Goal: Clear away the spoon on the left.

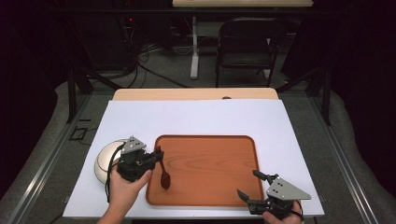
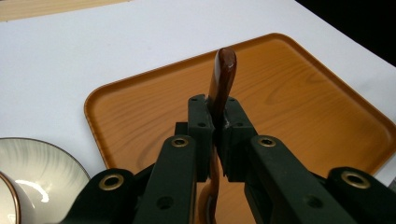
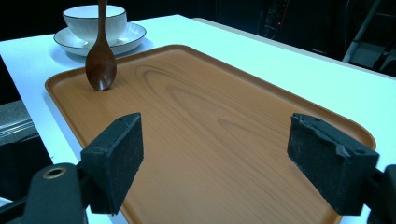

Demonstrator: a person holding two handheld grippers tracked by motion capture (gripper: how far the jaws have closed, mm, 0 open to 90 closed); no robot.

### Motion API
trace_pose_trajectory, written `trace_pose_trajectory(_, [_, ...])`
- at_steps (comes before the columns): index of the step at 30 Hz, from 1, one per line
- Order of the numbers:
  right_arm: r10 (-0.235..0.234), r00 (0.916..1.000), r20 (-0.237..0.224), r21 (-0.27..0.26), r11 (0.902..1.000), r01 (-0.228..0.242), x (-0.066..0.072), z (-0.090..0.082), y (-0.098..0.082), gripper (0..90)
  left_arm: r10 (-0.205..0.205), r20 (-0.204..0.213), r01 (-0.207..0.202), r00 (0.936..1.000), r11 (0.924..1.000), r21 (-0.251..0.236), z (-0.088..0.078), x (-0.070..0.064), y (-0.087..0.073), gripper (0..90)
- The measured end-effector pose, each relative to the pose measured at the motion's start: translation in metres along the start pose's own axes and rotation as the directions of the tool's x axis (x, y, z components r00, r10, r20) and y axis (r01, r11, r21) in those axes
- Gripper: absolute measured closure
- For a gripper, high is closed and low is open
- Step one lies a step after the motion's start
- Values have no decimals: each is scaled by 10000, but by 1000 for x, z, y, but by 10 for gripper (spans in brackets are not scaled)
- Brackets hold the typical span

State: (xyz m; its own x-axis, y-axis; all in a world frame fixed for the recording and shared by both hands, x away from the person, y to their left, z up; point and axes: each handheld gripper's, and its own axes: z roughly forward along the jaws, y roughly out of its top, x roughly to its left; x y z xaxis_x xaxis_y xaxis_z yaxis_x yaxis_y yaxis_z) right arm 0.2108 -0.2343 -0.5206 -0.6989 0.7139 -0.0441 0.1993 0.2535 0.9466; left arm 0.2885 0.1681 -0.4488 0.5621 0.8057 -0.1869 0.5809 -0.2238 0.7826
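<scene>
- Spoon point(image 1: 164, 173) clamped by its handle in the left gripper point(image 1: 158, 157), hanging bowl-end down over the near-left corner of the wooden tray point(image 1: 210, 186).
- Left gripper view: pads point(image 2: 201, 122) pinched tight on the dark wooden handle, whose tip pokes up past them.
- From the right gripper view, spoon bowl point(image 3: 100, 67) looks about touching the tray floor, or just a hair above it. Can't tell for sure.
- So probably mid-placement: pickup done, set-down and release still to go. Just a guess from how things sit.
- Right gripper point(image 1: 250, 185) parked at the near-right corner of the tray, jaws wide apart, nothing between them. Pretty much idle.
- Containers: tray otherwise bare, only the spoon over it.
- White bowl point(image 3: 95, 21) sitting on a matching saucer point(image 3: 122, 39) on the white table point(image 1: 196, 116), just off the tray's left edge, beside the left hand point(image 1: 123, 189).
- Inside of the bowl hidden at this angle, so no idea on contents. Saucer rim looks clean though.
- Watch-out: upright spoon could flop sideways once let go.
</scene>
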Motion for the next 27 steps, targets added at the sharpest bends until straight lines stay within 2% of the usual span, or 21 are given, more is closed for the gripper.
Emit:
trace_pose_trajectory(8, [2,10000,-9,42,10000,-2,-1,0,-1,183,-472,-74,474,9989,9987,212,17,13,8,835])
trace_pose_trajectory(13, [7,10000,3,60,10000,-7,-1,0,-1,183,-1095,-37,1095,9940,9934,348,31,26,11,831])
trace_pose_trajectory(16, [-6,10000,-4,65,10000,6,-1,0,-1,184,-1554,25,1552,9878,9871,401,40,33,12,831])
trace_pose_trajectory(17, [-6,10000,-4,65,10000,6,-1,0,-1,184,-1554,25,1552,9878,9871,401,40,33,12,832])
trace_pose_trajectory(18, [-10,10000,-10,76,10000,11,-1,0,-1,184,-1763,23,1760,9843,9834,435,46,36,13,831])
trace_pose_trajectory(21, [-2,10000,-18,73,10000,2,-2,0,-1,184,-1983,-129,1987,9801,9783,594,57,42,14,826])
trace_pose_trajectory(25, [-4,10000,-11,99,10000,4,-2,0,-1,184,-2548,-172,2554,9668,9636,789,72,53,14,823])
trace_pose_trajectory(26, [-10,10000,-13,92,10000,10,-2,0,-1,185,-2548,-172,2554,9668,9636,789,72,53,14,823])
trace_pose_trajectory(27, [9,10000,-18,97,10000,-9,-2,0,-1,185,-2785,-190,2790,9603,9559,916,79,58,14,822])
